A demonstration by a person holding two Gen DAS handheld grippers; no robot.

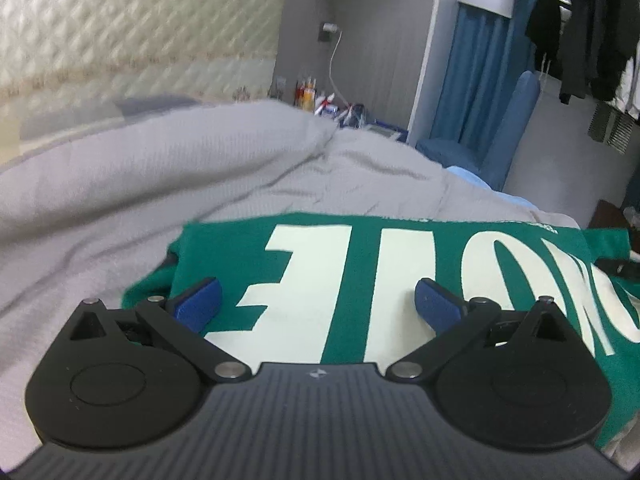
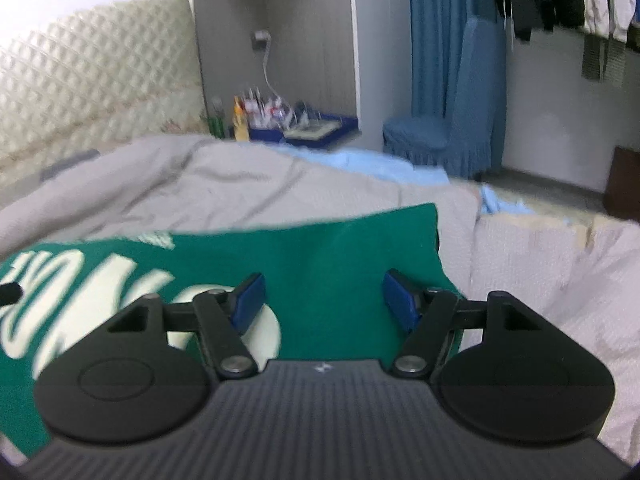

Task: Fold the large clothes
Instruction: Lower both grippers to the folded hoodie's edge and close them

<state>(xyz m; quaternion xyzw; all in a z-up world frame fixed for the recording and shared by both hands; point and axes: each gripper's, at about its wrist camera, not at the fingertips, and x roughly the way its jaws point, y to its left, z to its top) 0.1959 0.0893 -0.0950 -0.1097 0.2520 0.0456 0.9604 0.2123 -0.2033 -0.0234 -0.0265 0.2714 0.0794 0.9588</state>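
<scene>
A wide bed [image 1: 168, 184] covered by a rumpled grey blanket [image 2: 248, 188] fills both views, with a quilted headboard behind it and a blue chair [image 2: 452, 136] off to the side. On the blanket lies the green garment [image 1: 400, 248] with large white letters, apparently already folded into a thick stack; its far edge runs straight across, and a lower layer pokes out at the near left corner. Your left tool [image 1: 318, 304] hovers over the lettering with its blue pads spread wide and nothing between them. Your right tool [image 2: 323, 296] hangs over the plain green end, just as wide apart and just as empty. The likely risks: if you pinch only the top layer, the stack could peel apart and the fold would skew. If you bite too deep, you may catch the blanket and drag it along. The right end lies near the blanket's drop-off, so a hard tug could slide the garment toward the edge.
</scene>
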